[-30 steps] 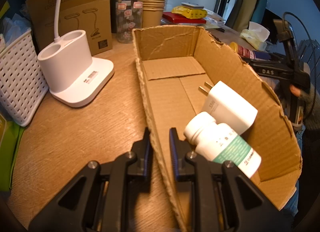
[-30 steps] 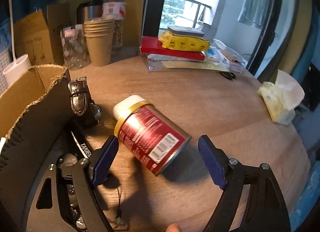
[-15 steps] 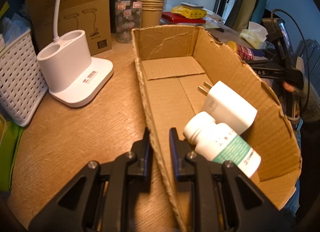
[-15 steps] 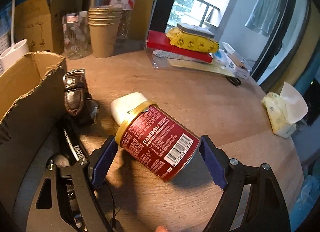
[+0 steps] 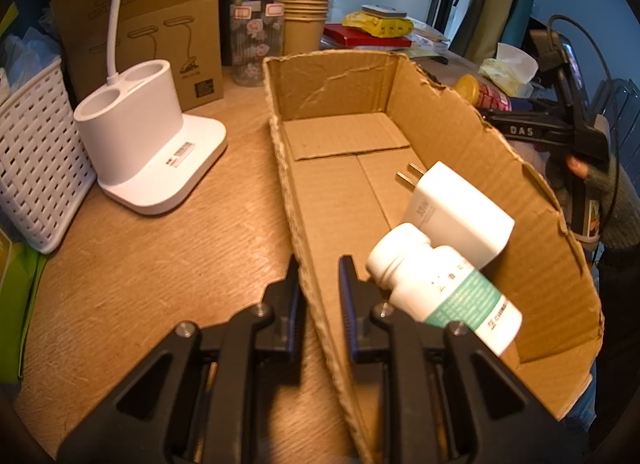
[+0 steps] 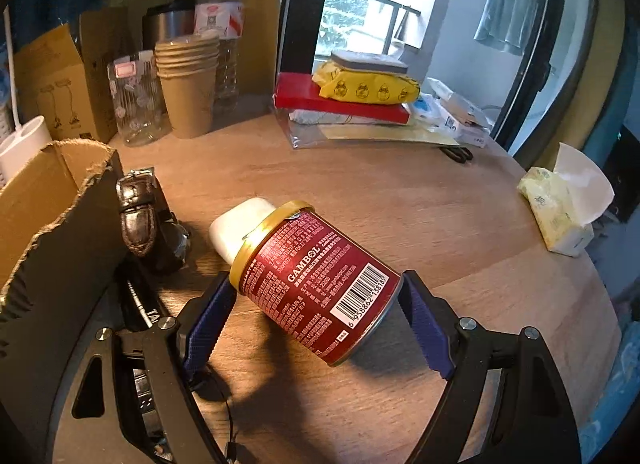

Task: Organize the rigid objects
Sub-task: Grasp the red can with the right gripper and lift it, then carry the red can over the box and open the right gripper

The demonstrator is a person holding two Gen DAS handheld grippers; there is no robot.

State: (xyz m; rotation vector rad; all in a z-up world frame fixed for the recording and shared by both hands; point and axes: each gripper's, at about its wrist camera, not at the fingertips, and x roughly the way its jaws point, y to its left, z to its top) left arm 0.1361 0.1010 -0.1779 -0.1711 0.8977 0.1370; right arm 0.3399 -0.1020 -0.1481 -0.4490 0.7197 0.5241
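My left gripper (image 5: 320, 264) is shut on the near side wall of an open cardboard box (image 5: 460, 135). Inside the box lie a white plug charger (image 5: 456, 207) and a white pill bottle (image 5: 440, 288) with a green label. A red can (image 6: 320, 280) with a gold rim lies on its side on the wooden table, to the right of the box. My right gripper (image 6: 316, 284) stands open around it, a blue pad at each end of the can. Behind the can sits a white earbud case (image 6: 240, 223). A leather-strapped watch (image 6: 138, 215) rests against the box's outer wall.
A white lamp base (image 5: 140, 143) and a white woven basket (image 5: 32, 151) stand left of the box. Stacked paper cups (image 6: 188, 91), a glass, bottles, a red book pile (image 6: 344, 103), scissors (image 6: 456, 151) and a tissue pack (image 6: 560, 203) line the far side and right edge.
My right gripper has moved forward over the red can, which now lies between its fingers instead of ahead of them. The left gripper and the box have not moved.
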